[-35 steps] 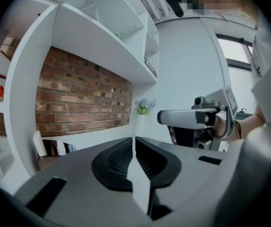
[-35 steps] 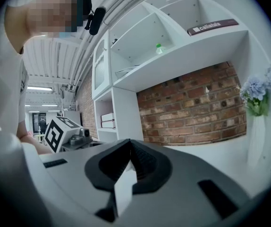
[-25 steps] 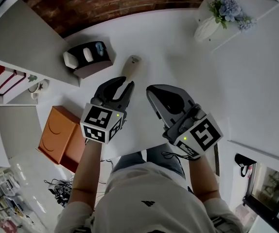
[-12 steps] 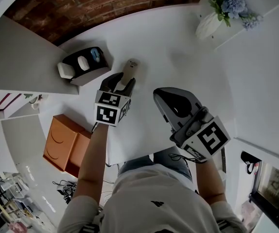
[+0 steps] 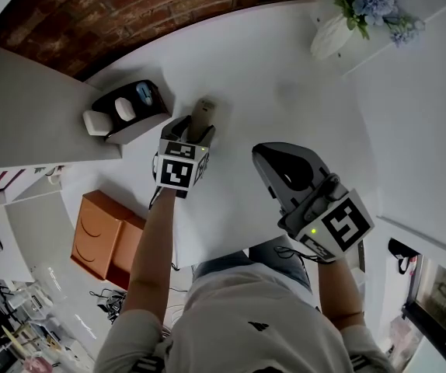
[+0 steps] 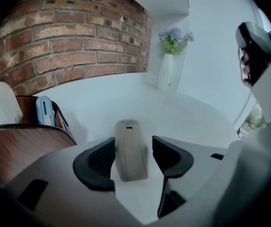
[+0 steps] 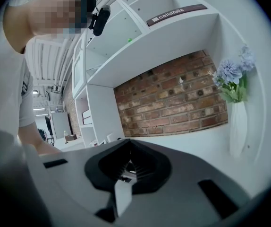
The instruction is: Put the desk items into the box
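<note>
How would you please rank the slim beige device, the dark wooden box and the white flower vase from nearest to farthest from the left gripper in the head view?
1. Slim beige device: between the jaws of the left gripper, which have just been opening.
2. Dark wooden box: on the desk to its left.
3. White flower vase: far off at upper right.
</note>
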A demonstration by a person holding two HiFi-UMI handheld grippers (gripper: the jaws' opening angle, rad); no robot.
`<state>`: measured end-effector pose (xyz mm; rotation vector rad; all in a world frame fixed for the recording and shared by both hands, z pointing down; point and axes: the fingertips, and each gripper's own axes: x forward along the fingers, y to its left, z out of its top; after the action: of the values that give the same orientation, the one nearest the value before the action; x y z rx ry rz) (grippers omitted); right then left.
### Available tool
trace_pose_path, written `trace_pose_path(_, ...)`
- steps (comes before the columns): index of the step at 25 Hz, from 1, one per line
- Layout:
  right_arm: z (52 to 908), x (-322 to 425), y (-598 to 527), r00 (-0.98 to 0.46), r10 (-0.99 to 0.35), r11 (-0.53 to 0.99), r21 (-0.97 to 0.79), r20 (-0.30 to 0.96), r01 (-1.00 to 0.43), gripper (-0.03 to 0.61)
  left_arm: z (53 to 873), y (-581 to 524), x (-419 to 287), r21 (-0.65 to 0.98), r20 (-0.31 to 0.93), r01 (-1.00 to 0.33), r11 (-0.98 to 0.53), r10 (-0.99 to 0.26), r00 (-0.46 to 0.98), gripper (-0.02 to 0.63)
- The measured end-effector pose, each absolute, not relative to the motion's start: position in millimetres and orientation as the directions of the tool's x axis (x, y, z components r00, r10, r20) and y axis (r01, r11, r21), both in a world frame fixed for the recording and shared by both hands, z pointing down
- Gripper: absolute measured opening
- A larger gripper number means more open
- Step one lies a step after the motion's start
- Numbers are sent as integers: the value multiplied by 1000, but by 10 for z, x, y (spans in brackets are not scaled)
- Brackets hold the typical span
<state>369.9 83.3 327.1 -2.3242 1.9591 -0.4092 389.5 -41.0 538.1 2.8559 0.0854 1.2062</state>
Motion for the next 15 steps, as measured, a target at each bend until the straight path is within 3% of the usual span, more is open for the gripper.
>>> trace_pose_path(15, 3375, 3804, 836, 153, -971, -194, -235, 182, -952, 11, 5617, -428, 3934, 42, 751, 12, -999, 40, 659, 273)
